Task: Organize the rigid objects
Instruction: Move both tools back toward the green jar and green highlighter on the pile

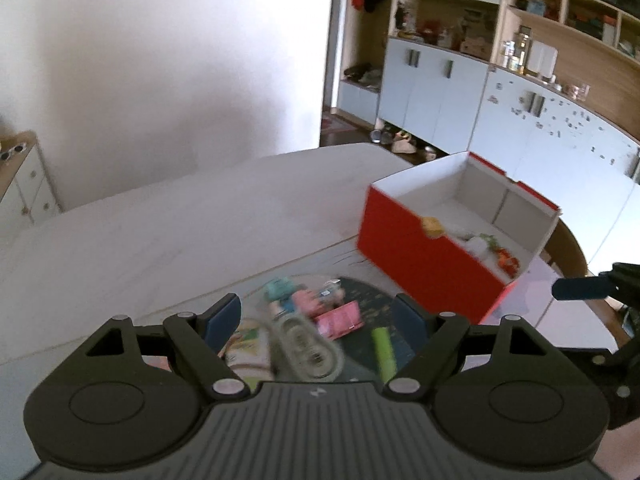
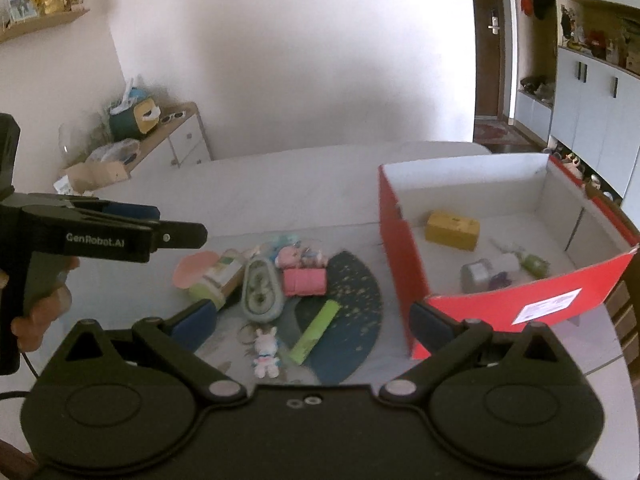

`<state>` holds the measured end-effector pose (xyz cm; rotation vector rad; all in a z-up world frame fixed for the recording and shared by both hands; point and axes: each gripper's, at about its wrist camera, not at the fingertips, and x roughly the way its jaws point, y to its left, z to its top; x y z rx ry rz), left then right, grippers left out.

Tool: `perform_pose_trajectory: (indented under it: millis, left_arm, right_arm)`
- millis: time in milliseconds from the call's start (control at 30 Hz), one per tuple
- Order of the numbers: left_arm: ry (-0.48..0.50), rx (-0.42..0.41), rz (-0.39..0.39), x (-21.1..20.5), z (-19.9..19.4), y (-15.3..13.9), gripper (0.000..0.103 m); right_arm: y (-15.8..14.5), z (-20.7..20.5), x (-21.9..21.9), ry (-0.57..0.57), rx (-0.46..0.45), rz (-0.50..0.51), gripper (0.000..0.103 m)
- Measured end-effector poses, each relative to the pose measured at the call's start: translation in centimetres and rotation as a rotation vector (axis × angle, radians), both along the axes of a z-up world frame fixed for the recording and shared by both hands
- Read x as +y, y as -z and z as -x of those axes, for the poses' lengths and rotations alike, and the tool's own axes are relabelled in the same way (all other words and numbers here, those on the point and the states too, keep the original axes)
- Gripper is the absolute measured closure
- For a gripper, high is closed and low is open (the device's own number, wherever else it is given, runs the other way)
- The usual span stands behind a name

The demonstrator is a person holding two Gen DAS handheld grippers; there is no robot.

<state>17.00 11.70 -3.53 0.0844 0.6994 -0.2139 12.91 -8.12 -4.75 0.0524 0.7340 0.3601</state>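
Note:
A red box (image 2: 480, 308) with a white inside stands on the white table (image 2: 280, 184) at the right; it also shows in the left wrist view (image 1: 420, 264). Inside lie a yellow block (image 2: 452, 230), a grey piece (image 2: 478, 274) and a small green bottle (image 2: 534, 264). Left of the box a pile lies on a dark mat (image 2: 352, 312): a pink block (image 2: 304, 282), a green stick (image 2: 316, 330), a grey oval case (image 2: 260, 288), a bunny figure (image 2: 266, 350). My right gripper (image 2: 316, 324) is open above the pile. My left gripper (image 1: 316, 316) is open above it too.
A low cabinet (image 2: 172, 136) with a tissue box and bags stands at the far left by the wall. Cupboards and shelves (image 1: 520, 92) line the far right. The table's far half (image 1: 160, 216) is bare white surface.

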Motion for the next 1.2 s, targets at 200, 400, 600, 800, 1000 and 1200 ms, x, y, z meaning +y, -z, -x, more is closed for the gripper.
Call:
perform_pose_trajectory:
  millis: [200,400,600,800,1000,1200]
  left_arm:
    - [-0.013,0.028,0.027,2.6,0.1,2.3,0.02]
    - [-0.037,0.034,-0.017,4.3,-0.4,5.1,0.02]
    - [-0.057,0.043,-0.032,5.8,-1.2,7.6,0.02]
    - [-0.021,0.025,-0.073,4.7,-1.8,9.0,0.02]
    - [-0.006,0.046,-0.069,4.3,-2.8,10.4,0.02]
    - [-0.004,0.04,-0.079,4.1,-3.4,10.9,0.024]
  right_arm:
    - [1.9,-0.7,2.1,0.027,0.031,0.028,0.001]
    - [4.0,-1.9,3.1,0.055,0.079,0.061,0.002]
    - [6.1,-3.3,3.3,0.085,0.136,0.074,0.01]
    - [7.9,-4.9,3.7,0.098,0.179,0.085,0.021]
    - [8.9,-6.3,4.5,0.086,0.197,0.12,0.024]
    - [9.3,-7.1,4.9,0.074,0.207,0.135,0.032]
